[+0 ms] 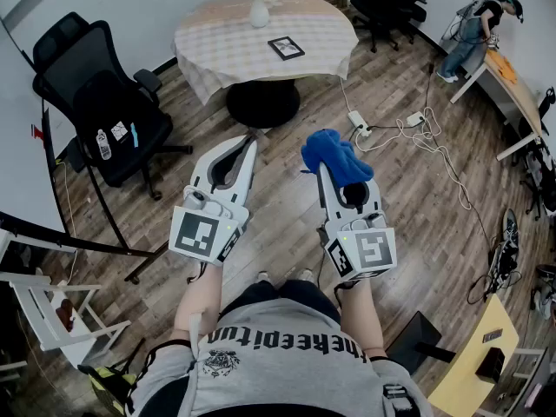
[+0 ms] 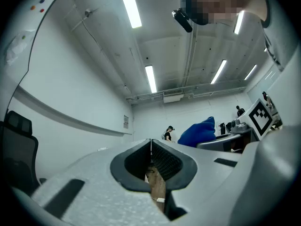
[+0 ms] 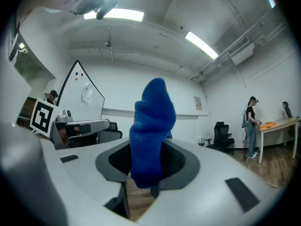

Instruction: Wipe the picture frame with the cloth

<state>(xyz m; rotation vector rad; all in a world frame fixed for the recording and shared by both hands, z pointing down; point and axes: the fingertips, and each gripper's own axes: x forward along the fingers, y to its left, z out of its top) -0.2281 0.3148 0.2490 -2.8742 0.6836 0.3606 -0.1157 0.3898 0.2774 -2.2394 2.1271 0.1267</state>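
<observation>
A small dark picture frame lies flat on the round table far ahead of me. My right gripper is shut on a blue cloth, which bunches up over its tips; the cloth stands upright between the jaws in the right gripper view. My left gripper is shut with nothing in it, its tips touching. Both grippers are held over the wooden floor, well short of the table. From the left gripper view the blue cloth shows to the right.
A white vase of flowers stands on the table beside the frame. A black office chair is at the left, cables and a power strip lie on the floor to the right. A person stands at a desk far right.
</observation>
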